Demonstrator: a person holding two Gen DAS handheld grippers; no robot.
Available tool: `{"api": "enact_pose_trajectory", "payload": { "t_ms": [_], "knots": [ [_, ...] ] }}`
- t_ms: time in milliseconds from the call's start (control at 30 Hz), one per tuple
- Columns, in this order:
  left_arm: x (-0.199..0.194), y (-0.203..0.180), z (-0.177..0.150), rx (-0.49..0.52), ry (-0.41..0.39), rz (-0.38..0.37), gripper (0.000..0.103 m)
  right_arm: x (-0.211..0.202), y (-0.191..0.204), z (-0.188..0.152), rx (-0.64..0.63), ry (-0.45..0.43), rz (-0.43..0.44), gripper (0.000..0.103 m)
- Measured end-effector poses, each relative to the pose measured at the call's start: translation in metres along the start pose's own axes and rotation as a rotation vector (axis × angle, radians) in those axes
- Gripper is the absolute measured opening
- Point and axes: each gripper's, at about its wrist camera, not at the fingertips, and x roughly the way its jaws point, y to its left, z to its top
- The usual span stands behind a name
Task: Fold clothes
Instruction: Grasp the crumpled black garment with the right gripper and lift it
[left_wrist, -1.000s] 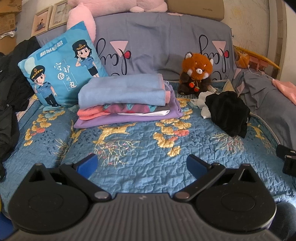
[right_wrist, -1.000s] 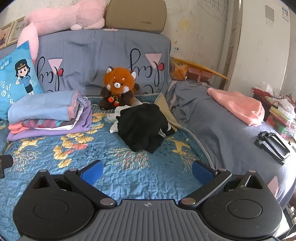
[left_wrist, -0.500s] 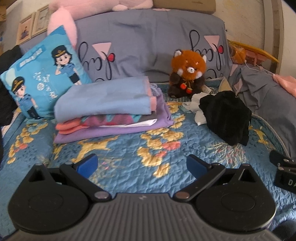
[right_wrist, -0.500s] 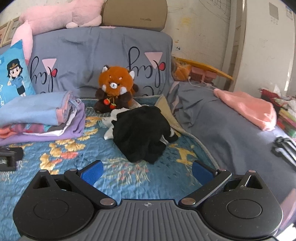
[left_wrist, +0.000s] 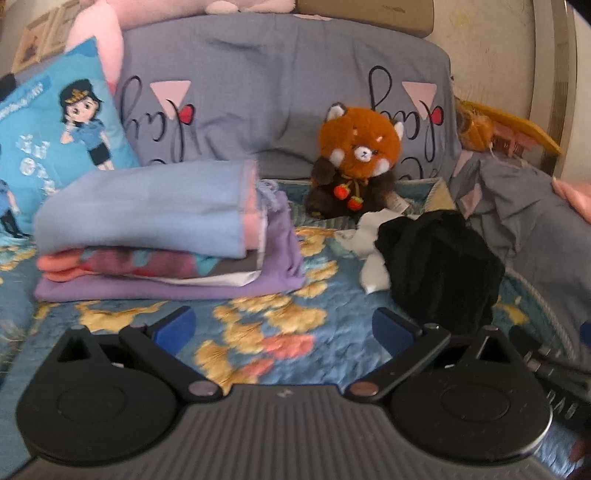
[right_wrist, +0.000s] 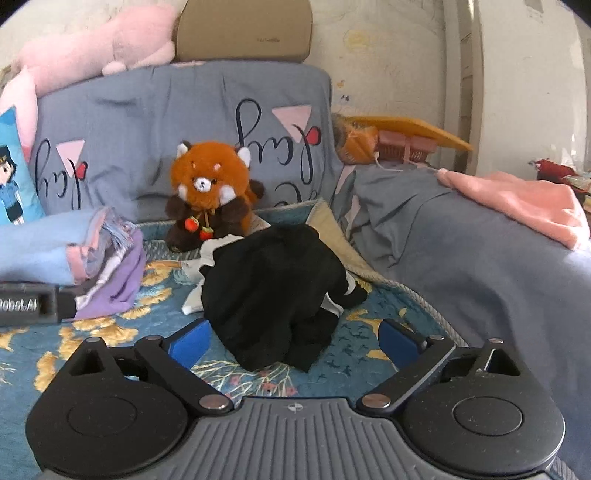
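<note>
A crumpled black garment (right_wrist: 273, 295) with white trim lies on the blue patterned quilt (right_wrist: 351, 354); it also shows in the left wrist view (left_wrist: 439, 269). A stack of folded clothes (left_wrist: 159, 229), light blue on top and purple at the bottom, sits to its left, and its edge shows in the right wrist view (right_wrist: 74, 254). My right gripper (right_wrist: 293, 341) is open and empty, close in front of the black garment. My left gripper (left_wrist: 282, 326) is open and empty over the quilt, between the stack and the garment.
A red panda plush (left_wrist: 356, 162) sits behind the clothes against a grey pillow (left_wrist: 280, 85). A blue cartoon cushion (left_wrist: 55, 133) stands at the left. A pink towel (right_wrist: 517, 199) lies on the grey bedding (right_wrist: 480, 266) at right. The left gripper's body (right_wrist: 26, 302) shows at the left edge.
Both grippers have moved forward and rightward toward the black garment, which now looms larger. Both stay open. The clothes have not moved.
</note>
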Motion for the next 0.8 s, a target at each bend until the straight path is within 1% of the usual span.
{"api": "enact_pose_trajectory", "payload": {
  "t_ms": [100, 233, 300, 467, 533, 567, 600, 633, 700, 800],
  "knots": [
    [0.019, -0.012, 0.003, 0.033, 0.007, 0.015, 0.103, 0.023, 0.002, 0.001, -0.02, -0.003, 0.008, 0.1],
    [0.035, -0.021, -0.003, 0.096, 0.009, 0.05, 0.103, 0.055, 0.009, -0.002, -0.05, 0.038, 0.081, 0.1],
    [0.04, -0.021, -0.008, 0.1, 0.002, 0.059, 0.103, 0.068, 0.015, -0.003, -0.062, 0.053, 0.096, 0.1],
    [0.049, -0.006, -0.02, 0.065, 0.02, 0.069, 0.103, 0.106, 0.025, -0.004, -0.127, 0.112, -0.007, 0.1],
    [0.05, 0.002, -0.022, 0.053, 0.026, 0.07, 0.103, 0.116, 0.023, -0.002, -0.132, 0.117, -0.009, 0.1],
    [0.05, 0.008, -0.022, 0.047, 0.025, 0.073, 0.103, 0.121, 0.021, -0.002, -0.121, 0.112, -0.003, 0.097],
    [0.05, 0.013, -0.022, 0.039, 0.024, 0.082, 0.103, 0.125, 0.021, -0.002, -0.115, 0.108, 0.002, 0.091],
    [0.05, 0.017, -0.021, 0.032, 0.023, 0.092, 0.103, 0.13, 0.021, -0.002, -0.118, 0.108, 0.008, 0.086],
    [0.049, 0.027, -0.019, 0.011, 0.023, 0.111, 0.103, 0.138, 0.023, -0.003, -0.142, 0.118, 0.016, 0.068],
    [0.046, 0.04, -0.017, -0.01, 0.022, 0.123, 0.103, 0.147, 0.024, -0.006, -0.169, 0.158, -0.01, 0.055]
  ]
}}
